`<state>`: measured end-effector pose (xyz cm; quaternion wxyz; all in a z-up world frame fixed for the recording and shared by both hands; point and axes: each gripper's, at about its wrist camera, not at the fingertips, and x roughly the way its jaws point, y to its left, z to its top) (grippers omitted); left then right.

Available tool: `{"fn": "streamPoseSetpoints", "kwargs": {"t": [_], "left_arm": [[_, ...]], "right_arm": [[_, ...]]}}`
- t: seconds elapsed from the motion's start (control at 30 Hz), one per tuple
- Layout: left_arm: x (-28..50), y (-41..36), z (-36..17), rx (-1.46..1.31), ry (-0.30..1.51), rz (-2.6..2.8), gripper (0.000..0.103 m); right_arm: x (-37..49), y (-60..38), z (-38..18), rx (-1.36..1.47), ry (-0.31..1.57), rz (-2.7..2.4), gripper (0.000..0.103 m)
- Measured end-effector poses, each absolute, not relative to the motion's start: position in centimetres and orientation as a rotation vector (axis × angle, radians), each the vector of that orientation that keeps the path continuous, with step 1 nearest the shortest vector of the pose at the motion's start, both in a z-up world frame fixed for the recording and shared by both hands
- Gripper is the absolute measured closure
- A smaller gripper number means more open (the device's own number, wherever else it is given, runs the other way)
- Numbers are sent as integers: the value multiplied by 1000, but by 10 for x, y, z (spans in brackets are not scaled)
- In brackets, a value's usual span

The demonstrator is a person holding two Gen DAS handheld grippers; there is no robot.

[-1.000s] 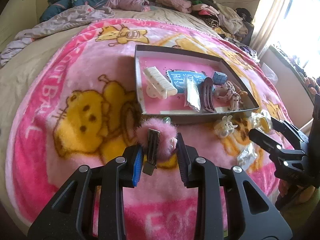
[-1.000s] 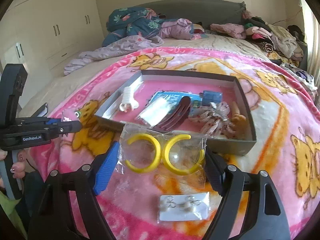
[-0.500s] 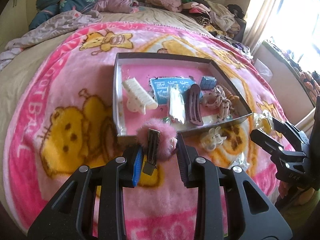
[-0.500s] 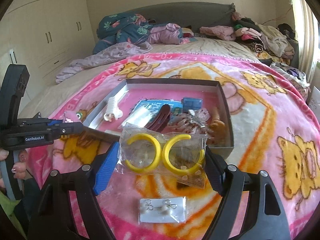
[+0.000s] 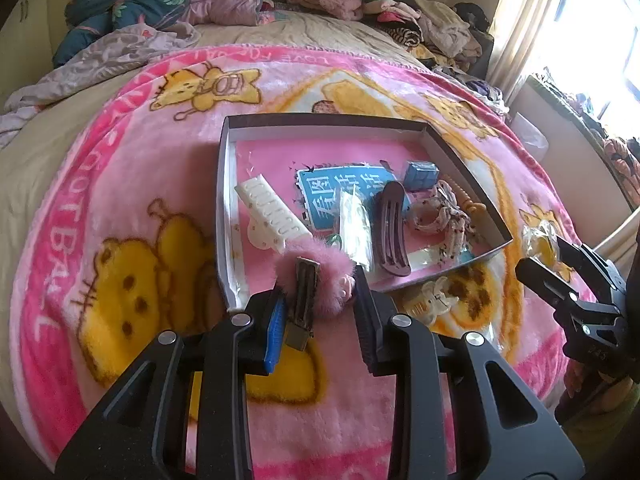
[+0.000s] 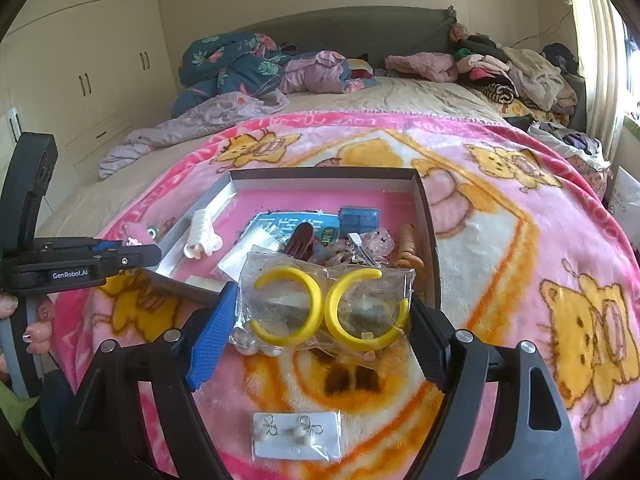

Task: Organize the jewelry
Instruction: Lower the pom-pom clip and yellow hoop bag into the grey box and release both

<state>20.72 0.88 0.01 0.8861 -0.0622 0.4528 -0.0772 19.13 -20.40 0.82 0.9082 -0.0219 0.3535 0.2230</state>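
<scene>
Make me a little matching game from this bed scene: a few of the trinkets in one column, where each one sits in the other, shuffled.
Things:
1. fluffy pink clip
2. yellow hoop earrings
3. white comb clip
4. stud earring card

Places:
a. lying in the box
b. on the blanket, outside the box
c. in the left gripper
d. in the right gripper

Pairs: 1-c, 2-d, 3-a, 4-b

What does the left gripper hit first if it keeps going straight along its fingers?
Likely the box's near wall, just beyond the left gripper and its pink fluffy clip. Height over the rim is unclear; it might clear.
</scene>
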Motion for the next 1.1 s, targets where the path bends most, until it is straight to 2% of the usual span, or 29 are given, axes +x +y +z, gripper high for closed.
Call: {"fn": "streamPoseSetpoints", "kwargs": {"t": [1.1], "left_arm": [[266,-19,-17,-92,971,-207,80]], "right_arm": [[267,-213,-4,-69,737,391,26]]}}
